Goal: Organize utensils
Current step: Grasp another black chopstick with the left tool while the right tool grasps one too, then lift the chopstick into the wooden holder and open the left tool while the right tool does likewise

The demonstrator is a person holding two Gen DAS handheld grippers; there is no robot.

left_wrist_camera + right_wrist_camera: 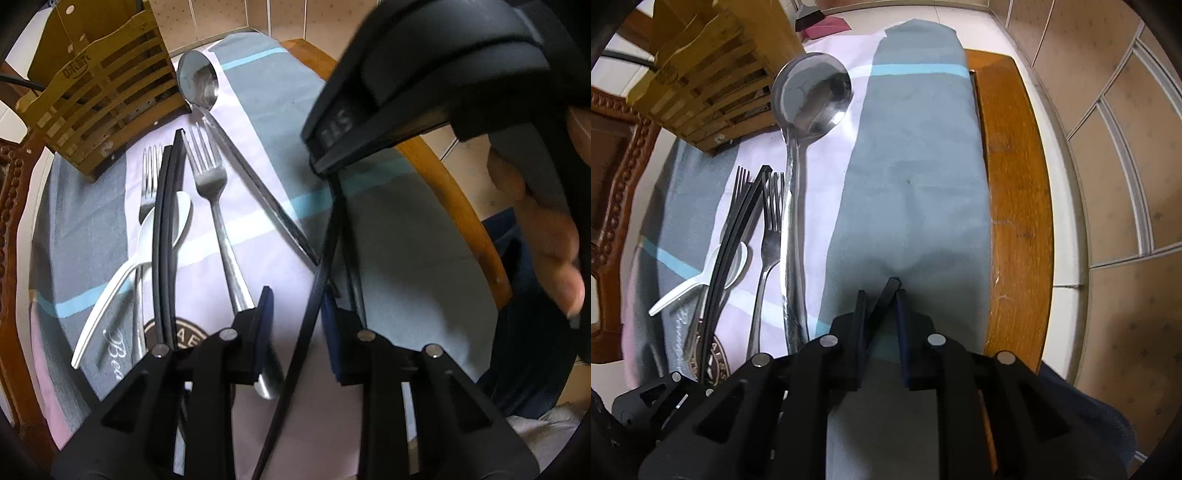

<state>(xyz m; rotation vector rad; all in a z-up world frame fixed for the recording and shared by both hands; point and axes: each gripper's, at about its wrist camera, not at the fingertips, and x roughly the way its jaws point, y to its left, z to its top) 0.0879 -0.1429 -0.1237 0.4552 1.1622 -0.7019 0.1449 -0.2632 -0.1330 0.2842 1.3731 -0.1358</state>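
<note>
On the striped cloth (406, 258) lie a large steel ladle (201, 81), two steel forks (210, 177) (149, 181), a white plastic spoon (147, 236) and a pair of black chopsticks (166, 221). My right gripper (881, 299) is shut on a single black chopstick (321, 273), which hangs down between the fingers of my left gripper (297, 314). The left gripper is open around it, just above the cloth. In the right wrist view the ladle (812, 92), forks (772, 221) and chopsticks (735, 229) lie to the left.
A slatted wooden utensil holder (99, 96) stands at the back left of the cloth, also in the right wrist view (709, 74). The wooden table edge (1015, 184) runs along the right. A carved wooden chair (617, 192) is at the left.
</note>
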